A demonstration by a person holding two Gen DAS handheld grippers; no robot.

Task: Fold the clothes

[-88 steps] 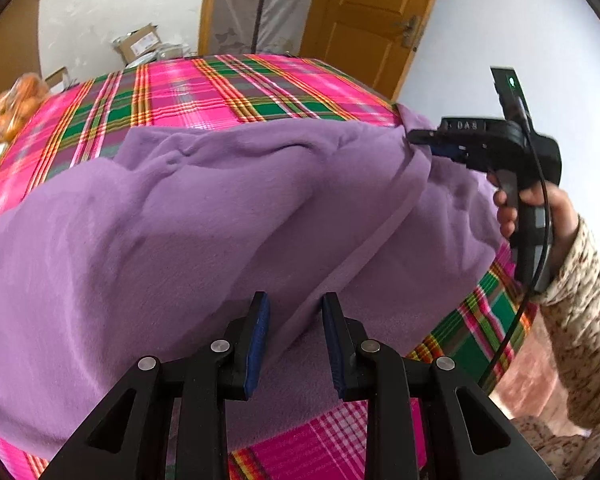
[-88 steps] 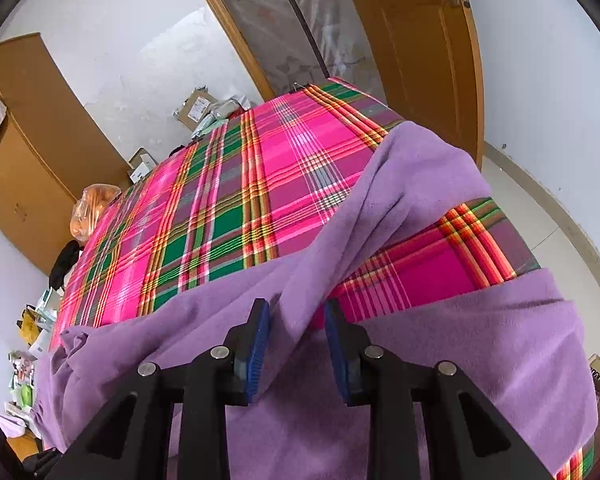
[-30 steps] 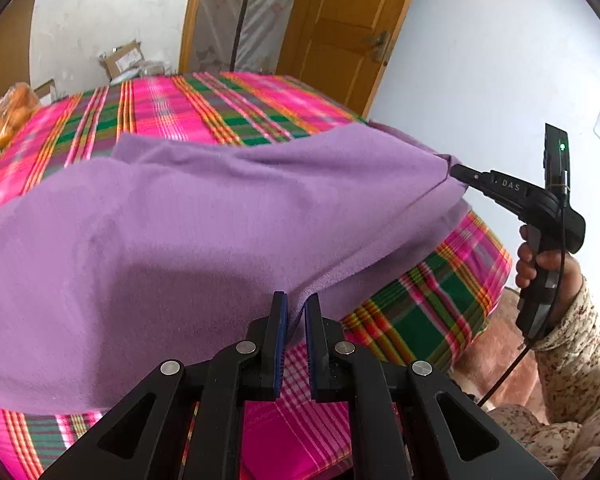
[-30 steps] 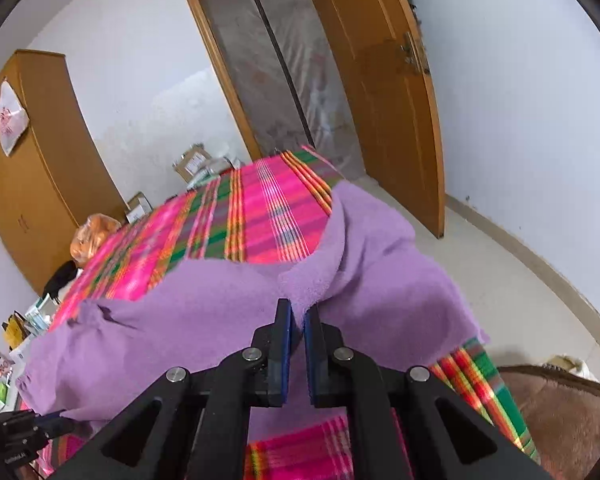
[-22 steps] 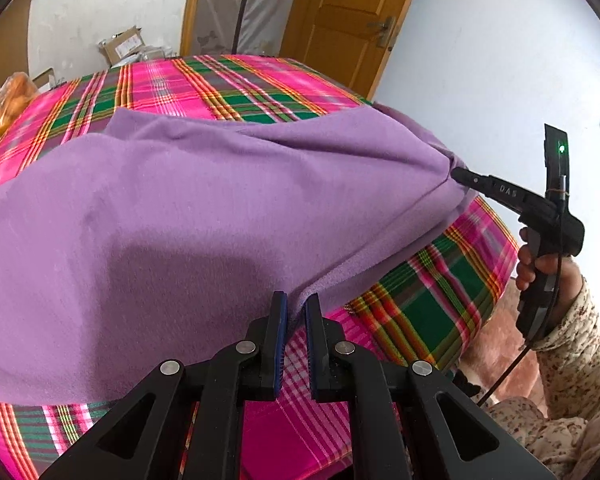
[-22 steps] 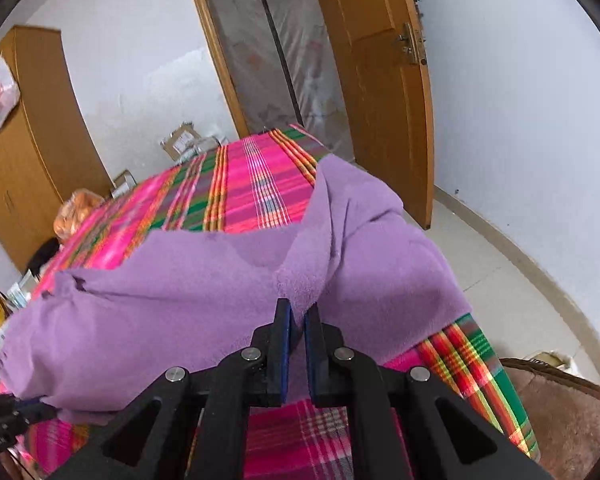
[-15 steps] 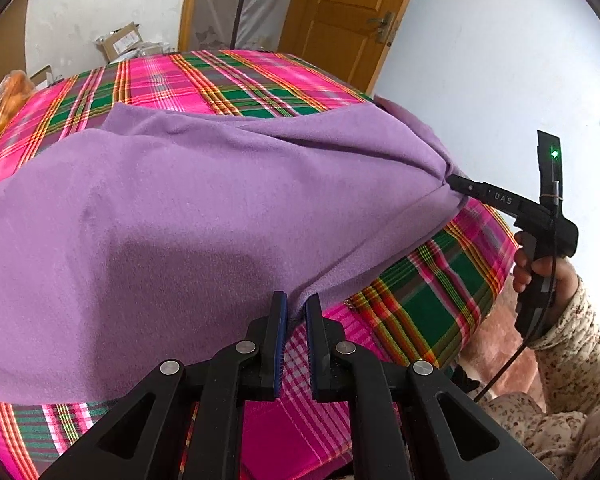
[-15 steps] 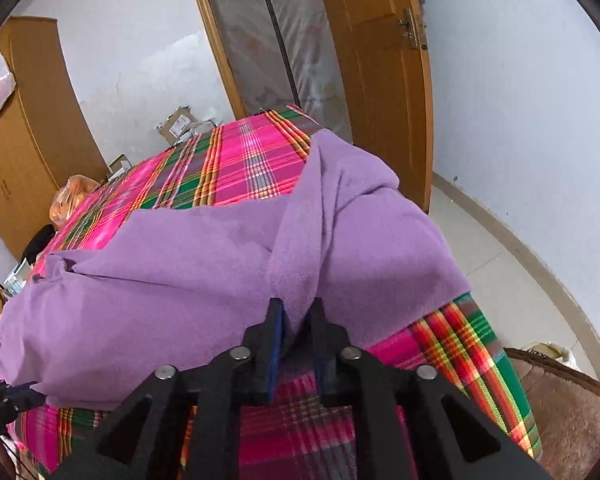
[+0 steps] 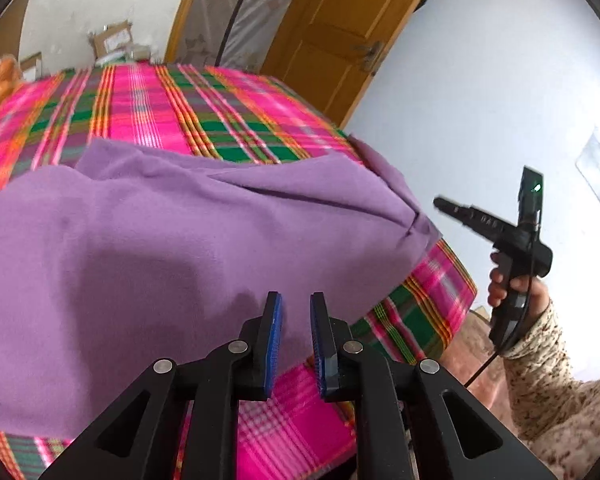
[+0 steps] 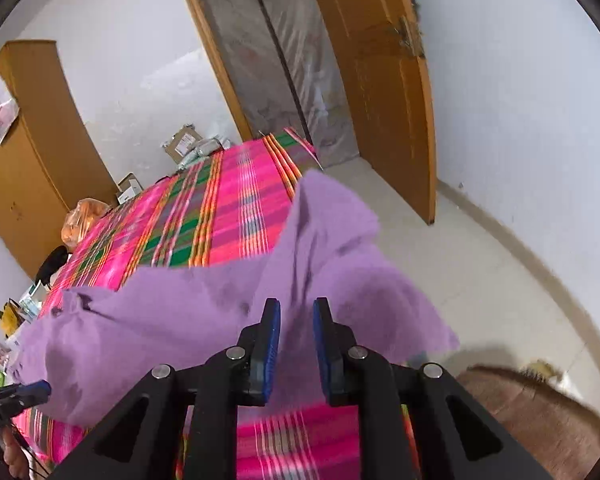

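Plaid bedspread (image 9: 148,108) carries purple cloth (image 9: 140,248); both grippers' fingers (image 9: 274,340) released, wooden door (image 10: 384,80) beyond.

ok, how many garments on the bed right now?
1. A single purple garment lies spread over the near end of the plaid bed cover, its right corner overhanging. Anything beneath it is hidden.
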